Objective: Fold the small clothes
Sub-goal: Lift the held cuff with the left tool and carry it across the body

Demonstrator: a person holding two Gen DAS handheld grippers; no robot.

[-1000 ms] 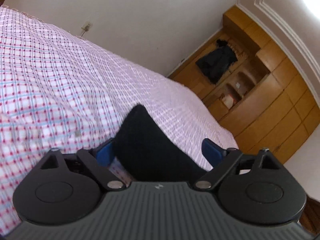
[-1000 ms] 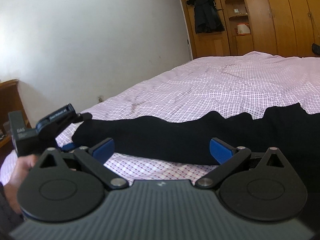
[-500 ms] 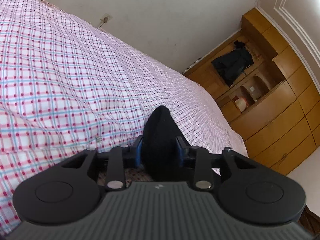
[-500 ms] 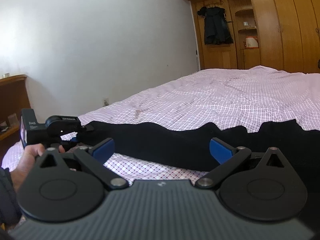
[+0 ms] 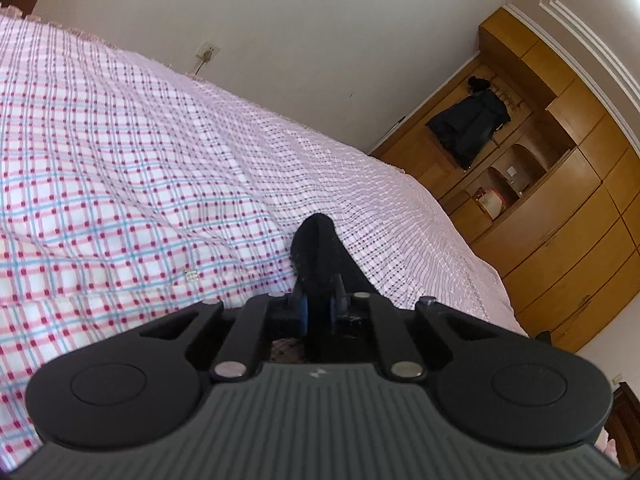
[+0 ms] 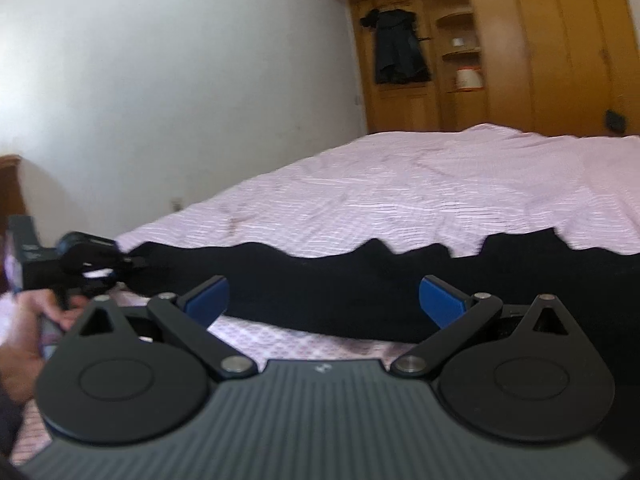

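Bedroom, checked pink bedspread (image 5: 140, 184) as work surface; wooden wardrobe (image 6: 520, 48) beyond bed's far end. Black garment (image 6: 360, 280) stretched across bedspread's near edge. Left gripper (image 5: 318, 308) clamped on garment's end. Right gripper (image 6: 324, 300) spread wide, hovering just short of garment, holding nothing. Advice: pinch opposite end, keep cloth taut, fold evenly. Wardrobe niche holds small white pot (image 6: 468, 78).

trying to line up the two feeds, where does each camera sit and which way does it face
Left wrist: on the left gripper, facing along the checked bedspread to the wooden wardrobe; its fingers clamp the black garment.
Right wrist: on the open right gripper, low over the bed; the person's hand shows.
Shared: garment, bedspread, wardrobe.
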